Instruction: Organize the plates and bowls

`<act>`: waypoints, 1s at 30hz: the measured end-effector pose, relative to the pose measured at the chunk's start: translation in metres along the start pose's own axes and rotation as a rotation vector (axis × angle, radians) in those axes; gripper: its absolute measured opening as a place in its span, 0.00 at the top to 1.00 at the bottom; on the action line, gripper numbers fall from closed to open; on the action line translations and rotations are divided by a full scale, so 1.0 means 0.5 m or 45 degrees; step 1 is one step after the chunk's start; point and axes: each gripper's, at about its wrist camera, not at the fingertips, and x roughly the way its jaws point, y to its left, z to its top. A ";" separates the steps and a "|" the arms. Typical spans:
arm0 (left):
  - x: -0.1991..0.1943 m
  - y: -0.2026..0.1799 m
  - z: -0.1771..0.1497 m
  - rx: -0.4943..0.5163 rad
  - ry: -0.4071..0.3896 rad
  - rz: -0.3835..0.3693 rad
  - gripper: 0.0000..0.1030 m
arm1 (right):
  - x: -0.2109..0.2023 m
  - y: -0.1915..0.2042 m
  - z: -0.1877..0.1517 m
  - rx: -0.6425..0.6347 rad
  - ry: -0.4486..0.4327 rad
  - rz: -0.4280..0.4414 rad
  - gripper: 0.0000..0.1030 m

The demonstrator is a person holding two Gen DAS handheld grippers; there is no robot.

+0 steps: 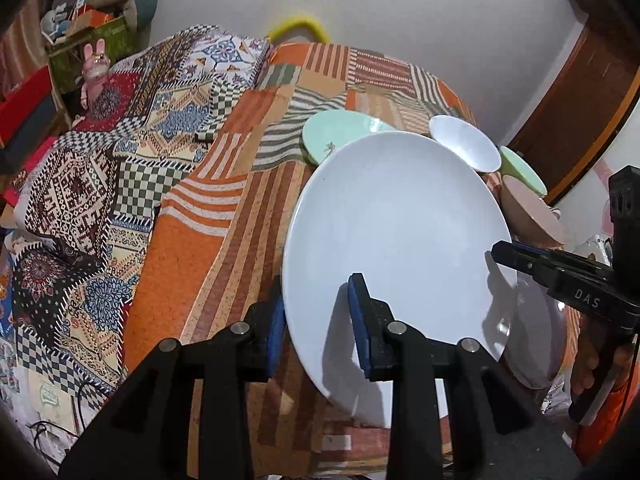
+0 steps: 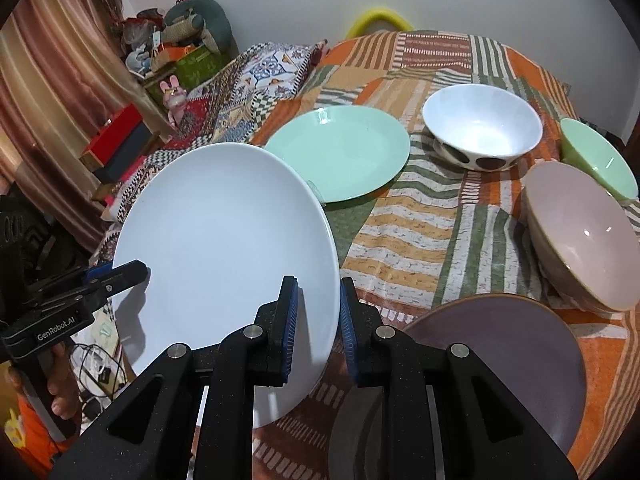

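A large white plate (image 1: 400,248) is held tilted above the bed between both grippers; it also shows in the right wrist view (image 2: 224,264). My left gripper (image 1: 316,320) is shut on its left rim. My right gripper (image 2: 318,320) is shut on its right rim. A purple plate (image 2: 512,360) lies on the bedspread just below and right of the white plate. Further back lie a green plate (image 2: 344,152), a white spotted bowl (image 2: 480,128), a pink bowl (image 2: 588,232) and a small green bowl (image 2: 600,156).
The patterned orange bedspread (image 2: 420,232) covers the bed. A patchwork blanket (image 1: 100,184) lies to the left. Boxes and toys (image 1: 88,32) stand on a shelf at the back left. Cables (image 2: 96,368) lie on the floor beside the bed.
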 end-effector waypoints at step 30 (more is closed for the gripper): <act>-0.061 -0.193 -0.016 0.190 -0.039 -0.055 0.71 | -0.168 -0.101 -0.080 0.149 -0.191 -0.020 0.81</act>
